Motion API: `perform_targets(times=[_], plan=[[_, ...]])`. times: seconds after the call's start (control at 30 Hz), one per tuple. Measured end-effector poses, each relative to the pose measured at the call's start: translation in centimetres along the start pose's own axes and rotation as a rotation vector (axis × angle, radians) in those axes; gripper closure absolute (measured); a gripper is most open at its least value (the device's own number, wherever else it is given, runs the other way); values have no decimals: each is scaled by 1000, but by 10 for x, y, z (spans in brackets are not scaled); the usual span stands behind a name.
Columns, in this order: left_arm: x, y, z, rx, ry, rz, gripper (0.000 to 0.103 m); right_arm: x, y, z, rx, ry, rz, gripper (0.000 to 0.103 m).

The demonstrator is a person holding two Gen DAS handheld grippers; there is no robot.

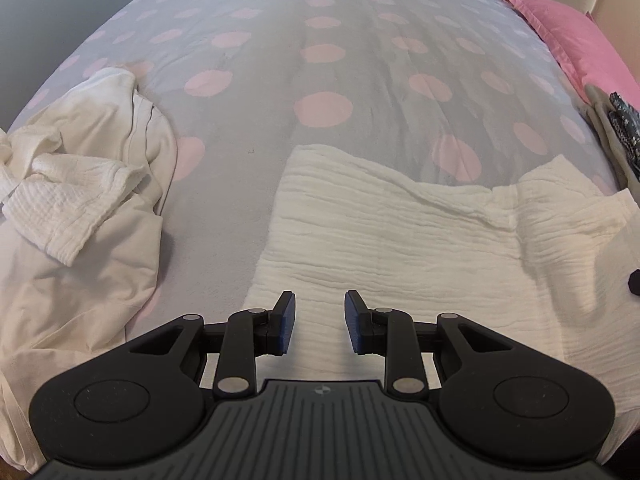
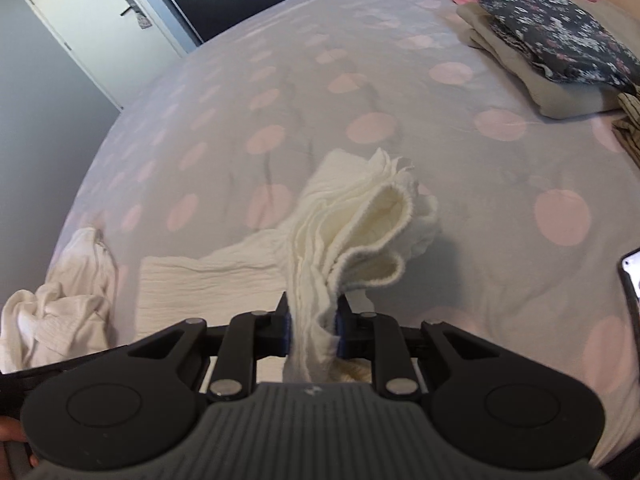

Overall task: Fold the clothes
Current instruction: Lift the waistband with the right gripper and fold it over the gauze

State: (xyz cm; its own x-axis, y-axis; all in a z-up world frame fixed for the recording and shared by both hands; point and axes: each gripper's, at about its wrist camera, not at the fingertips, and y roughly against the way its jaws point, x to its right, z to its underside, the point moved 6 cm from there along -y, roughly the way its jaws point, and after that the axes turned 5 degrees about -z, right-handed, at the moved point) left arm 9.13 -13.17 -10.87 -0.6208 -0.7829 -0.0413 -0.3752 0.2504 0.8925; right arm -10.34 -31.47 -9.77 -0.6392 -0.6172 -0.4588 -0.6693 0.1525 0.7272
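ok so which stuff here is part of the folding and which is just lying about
In the job:
right claw, shut on the white crinkled garment
left claw, open
crumpled white clothes
folded stack

Lying about:
pink pillow
phone
door

Left claw (image 1: 320, 322) apart and empty, right claw (image 2: 312, 322) apparently clamped, both tilted downward
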Motion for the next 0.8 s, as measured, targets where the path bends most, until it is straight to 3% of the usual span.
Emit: perform_targets(times=[0.37, 0.67, 0.8], plan=[[-30, 4, -6, -10, 82, 19, 78, -93, -30, 8, -64, 72, -175, 82], [-65, 0, -6, -21, 179, 19, 78, -159, -84, 41, -157, 135, -255, 82], [-79, -3, -7, -22, 216, 11, 78, -169, -114, 60, -202, 149, -242, 82]])
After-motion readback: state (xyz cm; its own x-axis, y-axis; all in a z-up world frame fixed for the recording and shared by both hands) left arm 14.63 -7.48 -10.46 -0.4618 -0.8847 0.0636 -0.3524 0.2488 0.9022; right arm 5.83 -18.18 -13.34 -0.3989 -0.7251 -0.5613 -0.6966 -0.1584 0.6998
